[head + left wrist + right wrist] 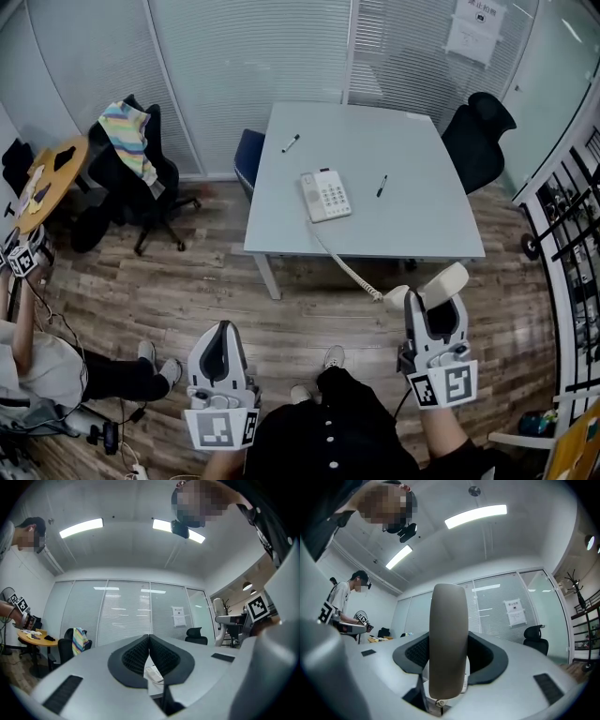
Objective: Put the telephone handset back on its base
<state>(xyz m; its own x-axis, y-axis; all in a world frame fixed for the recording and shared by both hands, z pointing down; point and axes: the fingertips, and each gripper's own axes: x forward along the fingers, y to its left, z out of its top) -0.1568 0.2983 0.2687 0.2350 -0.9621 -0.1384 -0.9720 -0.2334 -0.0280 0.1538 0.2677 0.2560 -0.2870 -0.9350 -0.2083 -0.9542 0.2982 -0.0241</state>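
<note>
The white telephone base (325, 196) lies on the grey table (412, 225), its keypad facing up. A coiled cord (347, 267) runs from it off the table's front edge to the beige handset (441, 283). My right gripper (434, 305) is shut on that handset, holding it in the air in front of the table; in the right gripper view the handset (448, 641) stands upright between the dark pads. My left gripper (222, 328) is low at the left, shut and empty. Just below its touching tips (149, 637), the base (153, 673) shows far off.
Two pens (292, 143) (382, 186) lie on the table. A black chair (478, 131) stands at its right, a blue chair (248, 155) at its left, and another chair with a striped cloth (129, 139) further left. A person (37, 370) sits low left near a round wooden table (47, 178).
</note>
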